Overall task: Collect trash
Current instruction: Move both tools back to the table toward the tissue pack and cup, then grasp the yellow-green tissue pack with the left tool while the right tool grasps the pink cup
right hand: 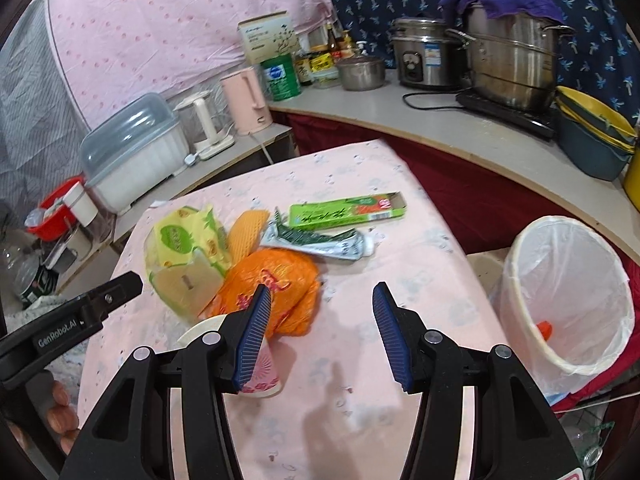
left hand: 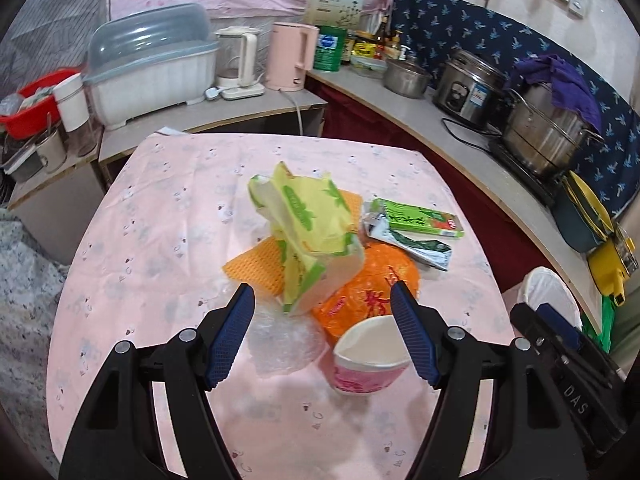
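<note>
The trash sits heaped in the middle of the pink-clothed desk (left hand: 160, 208), so either hand can reach it: a yellow-green wrapper (left hand: 308, 216) lies on top of an orange net (left hand: 256, 266) and an orange bag (left hand: 368, 292), with a clear film (left hand: 286, 340) and a pink cup (left hand: 370, 356) at the near edge, and a green box (right hand: 346, 210) and a squeezed tube (right hand: 320, 242) on the far side. The bin (right hand: 568, 296), lined with a white bag and tipped with its mouth toward the desk, stands just off the desk's right side, on the right hand's side, probably so that pieces can be dropped in with a short swing; something orange already lies inside. The left tool (left hand: 323, 326) hangs open and empty over the film and cup, angled down at the pile. The right tool (right hand: 320, 328) is likewise open with nothing between its pads, poised above bare cloth near the cup and bag. Nothing is gripped yet.
</note>
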### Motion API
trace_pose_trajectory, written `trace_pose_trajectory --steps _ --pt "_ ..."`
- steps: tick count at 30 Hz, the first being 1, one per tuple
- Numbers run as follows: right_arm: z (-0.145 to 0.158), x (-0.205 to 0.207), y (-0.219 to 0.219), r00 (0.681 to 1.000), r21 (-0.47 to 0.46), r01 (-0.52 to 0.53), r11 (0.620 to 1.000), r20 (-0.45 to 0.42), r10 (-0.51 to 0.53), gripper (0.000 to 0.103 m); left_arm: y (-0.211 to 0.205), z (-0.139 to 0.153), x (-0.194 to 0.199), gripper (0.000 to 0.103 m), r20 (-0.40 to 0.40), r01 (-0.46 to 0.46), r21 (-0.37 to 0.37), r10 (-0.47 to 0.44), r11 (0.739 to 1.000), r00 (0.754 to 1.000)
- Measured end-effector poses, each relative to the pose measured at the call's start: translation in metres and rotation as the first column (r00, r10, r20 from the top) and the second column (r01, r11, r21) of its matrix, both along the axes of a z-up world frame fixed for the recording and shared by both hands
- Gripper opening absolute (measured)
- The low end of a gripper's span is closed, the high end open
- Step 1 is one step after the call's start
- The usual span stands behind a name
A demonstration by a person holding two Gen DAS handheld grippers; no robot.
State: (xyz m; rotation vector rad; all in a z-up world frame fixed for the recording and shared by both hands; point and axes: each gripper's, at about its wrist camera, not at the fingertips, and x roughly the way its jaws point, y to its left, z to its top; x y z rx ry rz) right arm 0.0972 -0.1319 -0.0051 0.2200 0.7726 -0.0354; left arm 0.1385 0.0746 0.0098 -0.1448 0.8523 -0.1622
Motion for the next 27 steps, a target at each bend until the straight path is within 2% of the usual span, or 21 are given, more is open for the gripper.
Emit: trace_pose_trajectory --steps 9,14,21,24,26,27 --pt "-0.023 0.026 0.029 0.995 0.013 -0.068 0.998 -0.069 0.068 0.052 0.020 -0.002 0.018 0.075 -0.024 -0.039 -0.048 0.038 0.998 0.999" --pt "-0.037 0.041 0.038 0.991 0.020 -0.084 0.996 -0.104 0.086 0.052 0.021 -0.005 0.036 0.075 -0.050 -0.055 -0.079 0.051 0.995 0.997" --pt "-0.052 0.051 0.046 0.983 0.025 -0.105 0.994 -0.150 0.107 0.052 0.015 -0.022 0.065 0.075 -0.095 -0.071 -0.063 0.065 0.996 0.993" --pt "-0.060 0.050 0.047 0.979 0.026 -0.112 0.993 -0.171 0.115 0.052 0.014 -0.033 0.070 0.070 -0.121 -0.067 -0.058 0.060 0.996 0.991" --pt "-0.065 0.049 0.047 0.975 0.032 -0.115 0.993 -0.186 0.119 0.052 0.012 -0.039 0.069 0.059 -0.133 -0.050 -0.053 0.042 0.997 0.990" --pt "-0.067 0.048 0.047 0.974 0.035 -0.116 0.993 -0.192 0.121 0.052 0.011 -0.040 0.069 0.056 -0.136 -0.042 -0.053 0.034 0.998 0.990"
